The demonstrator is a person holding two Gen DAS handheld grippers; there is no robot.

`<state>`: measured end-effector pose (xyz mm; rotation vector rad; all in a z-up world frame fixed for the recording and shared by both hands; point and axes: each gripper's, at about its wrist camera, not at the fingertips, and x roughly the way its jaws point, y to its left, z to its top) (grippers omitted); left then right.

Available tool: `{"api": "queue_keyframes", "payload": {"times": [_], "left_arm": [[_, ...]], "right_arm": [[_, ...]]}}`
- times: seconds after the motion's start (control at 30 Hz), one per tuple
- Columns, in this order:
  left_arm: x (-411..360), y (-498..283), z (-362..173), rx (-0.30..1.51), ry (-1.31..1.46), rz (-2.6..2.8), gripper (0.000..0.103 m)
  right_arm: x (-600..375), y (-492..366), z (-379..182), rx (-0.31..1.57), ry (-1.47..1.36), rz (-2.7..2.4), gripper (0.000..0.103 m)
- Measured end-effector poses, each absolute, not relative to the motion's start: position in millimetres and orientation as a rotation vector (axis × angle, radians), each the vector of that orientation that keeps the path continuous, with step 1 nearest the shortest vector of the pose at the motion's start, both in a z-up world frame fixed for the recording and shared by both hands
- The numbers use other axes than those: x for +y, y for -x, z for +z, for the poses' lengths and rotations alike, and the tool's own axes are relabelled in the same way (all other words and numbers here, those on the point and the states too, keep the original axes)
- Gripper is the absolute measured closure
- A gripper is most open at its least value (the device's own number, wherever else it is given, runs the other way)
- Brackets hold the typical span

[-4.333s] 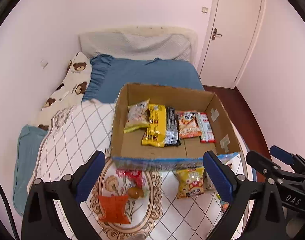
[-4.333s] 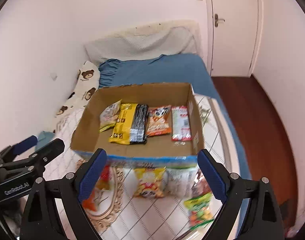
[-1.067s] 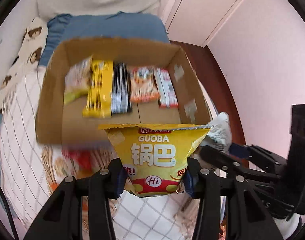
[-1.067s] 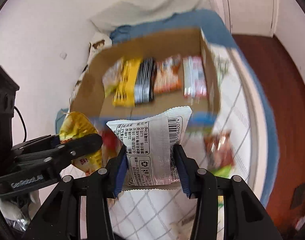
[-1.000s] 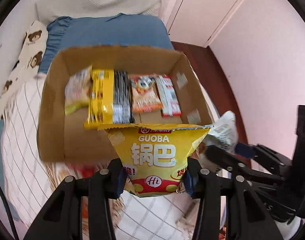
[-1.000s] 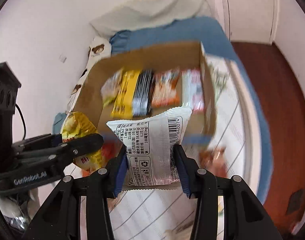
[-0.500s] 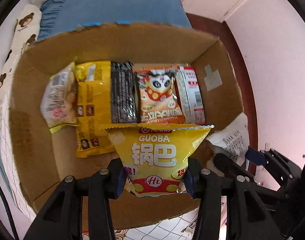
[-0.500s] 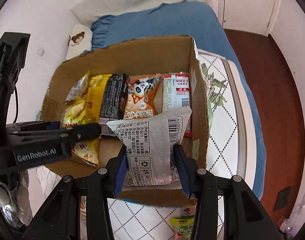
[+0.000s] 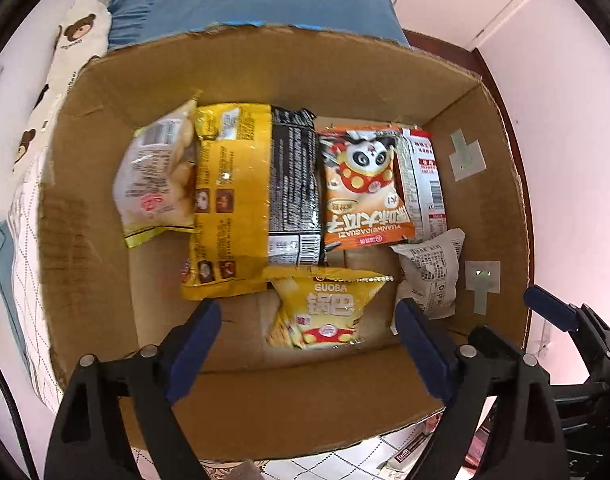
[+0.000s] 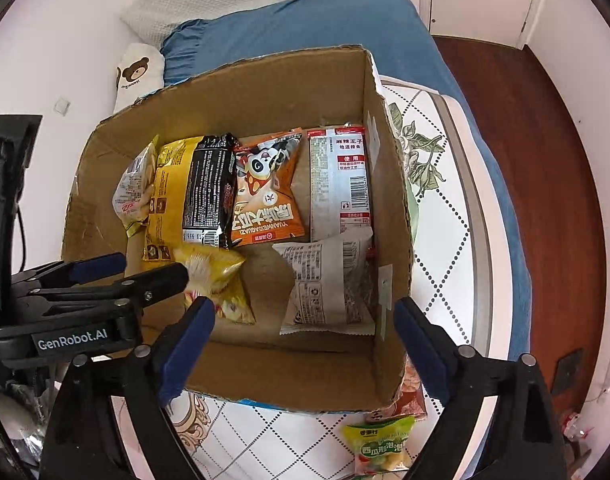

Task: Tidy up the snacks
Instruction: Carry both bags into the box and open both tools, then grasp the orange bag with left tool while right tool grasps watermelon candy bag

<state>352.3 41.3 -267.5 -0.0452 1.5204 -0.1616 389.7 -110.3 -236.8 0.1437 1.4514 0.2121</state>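
A cardboard box (image 9: pixel 265 64) sits on the bed and holds a row of snack packets. A yellow GUOBA packet (image 9: pixel 325 308) lies on the box floor in front of that row. A white packet (image 9: pixel 429 276) lies to its right. My left gripper (image 9: pixel 305 344) is open and empty just above the yellow packet. In the right wrist view the white packet (image 10: pixel 329 284) lies by the right wall of the box (image 10: pixel 389 184). My right gripper (image 10: pixel 303 336) is open and empty above it. The yellow packet (image 10: pixel 217 276) shows there beside the left gripper's fingers (image 10: pixel 161 276).
A green packet (image 10: pixel 381 440) and a red packet (image 10: pixel 413 396) lie on the patterned blanket (image 10: pixel 445 216) in front of the box. A blue cover (image 10: pixel 305 20) and a bear pillow (image 10: pixel 139 70) lie behind it. Wooden floor (image 10: pixel 545 160) is on the right.
Both grippers have opened over the box. The yellow packet and the white packet have dropped from the fingers onto the box floor.
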Motion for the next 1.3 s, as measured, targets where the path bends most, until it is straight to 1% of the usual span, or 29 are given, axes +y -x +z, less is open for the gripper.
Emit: {"api": "queue_keyframes", "payload": {"times": [0.2,0.33,0.63,0.93,1.13,1.3], "left_arm": [[52,-341,-248,1.480,0.071,-0.157,0.014],[57,-328,-227,1.404,0.062,-0.155,0.014],[76,-281,-186,1.182,0.047,-0.086,0.014],[80,-219,-149,1.018,0.004,-0.064,0.014],[82,-187,-133,0.977,0.024,-0.080,0.014],[90,-160,-132,0.969,0.039,-0.068,0.014]], "right_arm": [[-104,-383,-229,1.435,-0.121,0.191,0.008],[-100,-375,-220,1.402,-0.087,0.181,0.008],[-105,-339,-183,1.235,-0.030,0.112,0.008],[-104,-289,-135,1.080,-0.005,0.101,0.008],[-107,-254,-111,1.024,-0.031,0.117,0.008],[-116,-229,-100,1.030,-0.144,0.158,0.008]]}}
